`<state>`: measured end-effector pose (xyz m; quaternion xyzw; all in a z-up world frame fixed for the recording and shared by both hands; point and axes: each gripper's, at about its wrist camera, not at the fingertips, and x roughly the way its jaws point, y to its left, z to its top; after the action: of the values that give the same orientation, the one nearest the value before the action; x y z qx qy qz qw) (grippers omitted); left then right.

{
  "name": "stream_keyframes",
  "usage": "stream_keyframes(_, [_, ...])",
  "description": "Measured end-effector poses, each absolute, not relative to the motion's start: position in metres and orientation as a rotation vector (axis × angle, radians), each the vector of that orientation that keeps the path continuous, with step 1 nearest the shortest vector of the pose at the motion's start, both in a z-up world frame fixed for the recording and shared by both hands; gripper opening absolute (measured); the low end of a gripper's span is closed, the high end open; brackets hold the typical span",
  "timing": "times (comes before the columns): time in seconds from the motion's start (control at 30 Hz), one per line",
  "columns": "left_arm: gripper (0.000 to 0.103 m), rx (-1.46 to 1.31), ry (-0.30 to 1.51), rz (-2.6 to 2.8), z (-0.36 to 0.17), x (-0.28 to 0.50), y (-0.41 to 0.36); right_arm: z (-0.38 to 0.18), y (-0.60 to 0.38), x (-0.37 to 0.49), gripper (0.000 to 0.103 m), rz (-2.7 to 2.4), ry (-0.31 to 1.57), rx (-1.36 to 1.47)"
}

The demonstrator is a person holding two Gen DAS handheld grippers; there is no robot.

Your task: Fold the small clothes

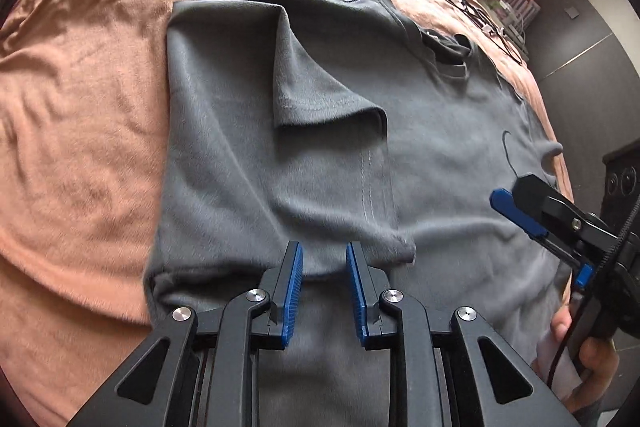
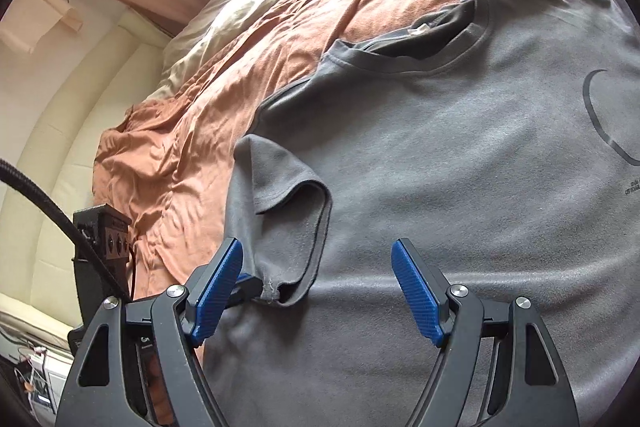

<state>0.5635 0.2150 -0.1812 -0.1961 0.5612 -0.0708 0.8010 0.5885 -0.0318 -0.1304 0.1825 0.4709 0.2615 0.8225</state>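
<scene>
A grey T-shirt (image 1: 440, 131) lies face up on the rust-coloured bedspread (image 1: 80, 107), collar (image 2: 408, 63) at the far end, with its left side already turned in over the chest and the short sleeve (image 1: 320, 83) lying on top of that flap. The left gripper (image 1: 323, 259) hangs just above the near end of the folded flap, its blue pads narrowed to a small gap with only bare cloth showing between them; it has hold of nothing that I can see. The right gripper (image 2: 318, 263) stands wide open over the shirt's middle, empty. The step in hand looks like settling this side fold, so press the flap's near corner (image 1: 404, 247) flat and keep its edge straight and parallel to the shirt's side. The opposite side, mostly out of view, should then come in to match.
</scene>
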Motion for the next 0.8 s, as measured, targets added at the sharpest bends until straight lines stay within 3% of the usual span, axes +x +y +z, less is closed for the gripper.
stream_keyframes(0.3, [0.024,-0.452,1.130,-0.050,-0.162,0.548,0.263,-0.125,0.012,0.603,0.076,0.577,1.006,0.128])
stream_keyframes(0.8, [0.024,-0.498,1.129,0.014,-0.190,0.556,0.297,-0.151,0.118,0.629,0.076,0.557,1.006,-0.369])
